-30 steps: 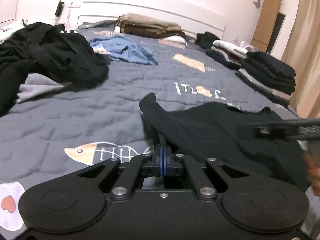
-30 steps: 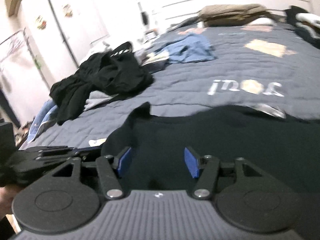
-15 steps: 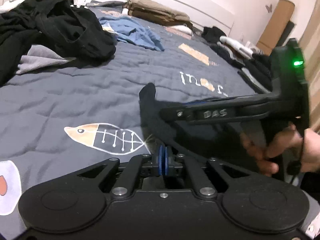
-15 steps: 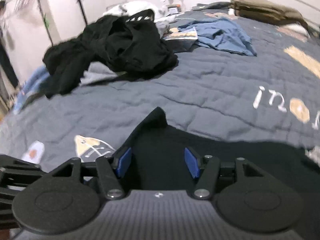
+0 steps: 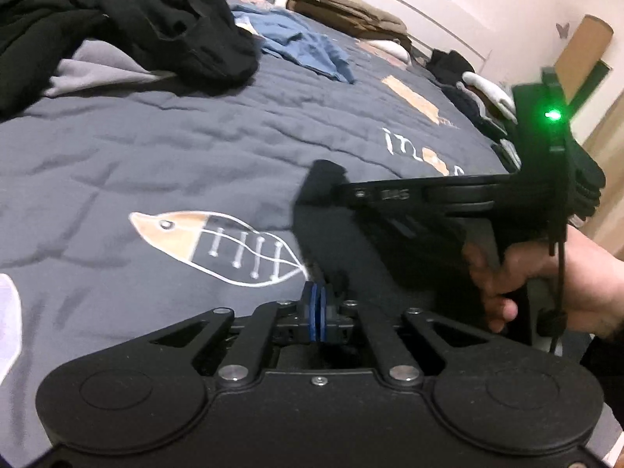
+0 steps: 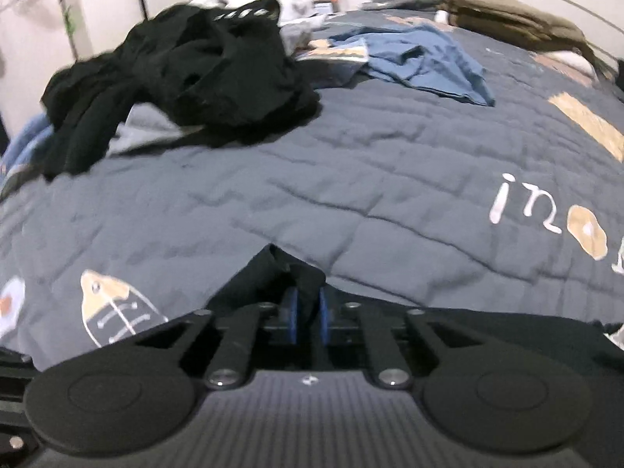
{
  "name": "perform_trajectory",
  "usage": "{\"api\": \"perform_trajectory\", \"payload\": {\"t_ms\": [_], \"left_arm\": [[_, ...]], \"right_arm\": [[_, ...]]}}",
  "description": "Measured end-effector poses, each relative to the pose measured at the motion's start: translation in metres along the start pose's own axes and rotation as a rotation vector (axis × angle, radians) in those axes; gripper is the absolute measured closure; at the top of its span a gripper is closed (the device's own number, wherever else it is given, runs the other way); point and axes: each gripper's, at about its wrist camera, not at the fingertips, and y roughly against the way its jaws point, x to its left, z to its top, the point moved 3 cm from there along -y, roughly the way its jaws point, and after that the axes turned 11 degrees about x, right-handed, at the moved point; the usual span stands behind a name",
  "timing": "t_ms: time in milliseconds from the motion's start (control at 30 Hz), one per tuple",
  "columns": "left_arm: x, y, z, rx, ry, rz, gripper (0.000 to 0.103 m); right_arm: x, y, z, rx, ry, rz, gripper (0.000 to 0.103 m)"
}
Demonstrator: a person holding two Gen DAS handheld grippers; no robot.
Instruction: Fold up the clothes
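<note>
The right gripper [image 6: 306, 314], with blue pads on black fingers, is closing on a raised fold of the black fabric garment [image 6: 269, 273]; cloth is sitting between the pads at the pointed corner that is peaking just ahead of them. The left gripper [image 5: 316, 310] is sitting with its blue pads pressed together at the garment's near edge; whether any cloth is caught between them, I cannot tell. The garment is lying flat on the dark grey quilted bedspread [image 5: 156, 148], spreading from both tools toward the right of each view, so its long axis is running sideways across the bed. The right tool is nearer the far corner, the left nearer the front hem. Any fold is likely turning on carrying that corner across the cloth's width.
</note>
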Motion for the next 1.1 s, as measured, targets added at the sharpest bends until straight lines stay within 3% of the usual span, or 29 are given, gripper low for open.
{"api": "perform_trajectory", "payload": {"t_ms": [233,400,433,500,533,567,700,767,800,867,967,1100], "left_arm": [[0.004,0.026,0.009,-0.065,0.034,0.002,0.103],[0.012,0.013,0.005,-0.023,0.043,0.082,0.102],[0.014,0.014,0.006,-0.026,0.053,0.064,0.098],[0.013,0.014,0.007,-0.043,0.061,0.032,0.080],[0.011,0.014,0.008,-0.056,0.061,0.024,0.060],[0.009,0.013,0.008,-0.070,0.061,0.016,0.048],[-0.005,0.004,0.006,-0.054,0.044,-0.039,0.048],[-0.012,-0.002,0.004,-0.034,0.019,-0.023,0.051],[-0.014,-0.005,0.002,-0.023,0.013,-0.018,0.054],[-0.012,-0.011,0.000,0.006,0.030,-0.021,0.081],[-0.009,-0.010,0.000,0.015,0.048,-0.034,0.093],[-0.008,-0.001,0.001,0.009,0.049,-0.014,0.094]], "right_arm": [[-0.015,0.038,0.017,-0.200,-0.130,-0.005,0.100],[-0.011,0.009,0.021,-0.077,-0.077,-0.050,0.098],[-0.012,0.003,0.021,-0.044,-0.072,-0.052,0.098],[-0.016,0.007,0.018,-0.072,-0.093,-0.031,0.098],[-0.017,0.009,0.019,-0.068,-0.094,-0.025,0.096],[-0.018,0.011,0.019,-0.063,-0.094,-0.020,0.096],[-0.025,0.039,0.021,-0.102,-0.116,0.003,0.088],[-0.031,0.061,0.018,-0.144,-0.124,0.012,0.077],[-0.034,0.071,0.014,-0.158,-0.122,0.005,0.065],[-0.046,0.090,-0.001,-0.171,-0.113,-0.018,0.056],[-0.079,0.105,-0.028,-0.151,-0.108,-0.133,0.053],[-0.156,0.119,-0.069,-0.107,-0.240,-0.293,0.053]]}}
